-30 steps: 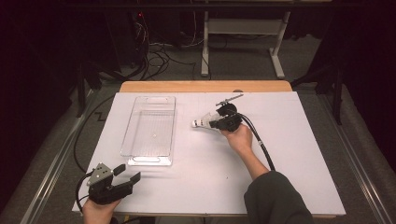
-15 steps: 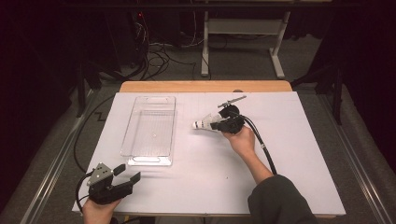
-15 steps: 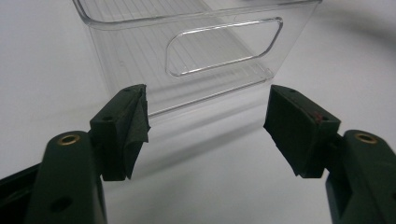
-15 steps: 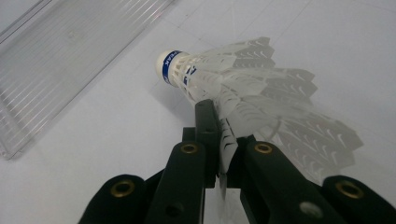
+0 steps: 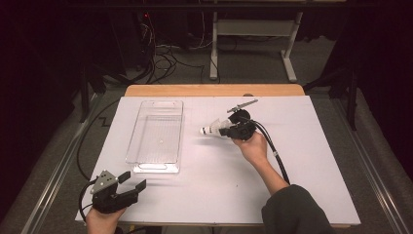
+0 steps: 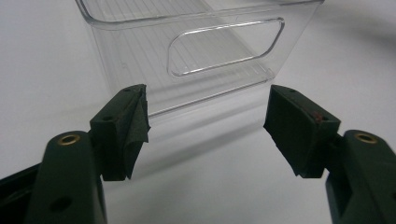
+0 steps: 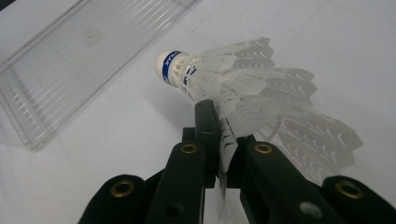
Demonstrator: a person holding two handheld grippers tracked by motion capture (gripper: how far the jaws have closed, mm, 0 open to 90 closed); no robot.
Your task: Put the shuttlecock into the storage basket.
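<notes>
Right gripper (image 5: 225,130): clenched on the shuttlecock (image 5: 213,129), held above the table (image 5: 316,161) a little right of centre. In the right gripper view the jaws stand nearly together, pinching the edge of the white feather skirt (image 7: 261,93). The cork (image 7: 169,66), with a blue band, points to about 10 o'clock in that view, away from the gripper (image 7: 223,140). In the high view the cork points to 9 o'clock, toward the tray (image 5: 157,134). Shuttlecock and tray are apart, with bare table between them. Whether the shuttlecock touches the table cannot be told from the high view; the right gripper view shows it raised clear of the surface.

Left gripper (image 5: 132,181): released, nothing between the jaws. It sits at the table's near left corner, about 7 o'clock from the tray, aimed toward 2 o'clock. In the left gripper view the jaws stand wide apart, and the tray's near end wall (image 6: 224,46), with its oval handle cut-out, lies just ahead at 12 o'clock, not touched by the gripper (image 6: 205,126).

Tray: clear plastic, oblong, long axis running 12 to 6 o'clock, left of table centre. Nothing is seen inside it.

Cable (image 5: 272,146): trails from the right gripper along the forearm toward 5 o'clock.
</notes>
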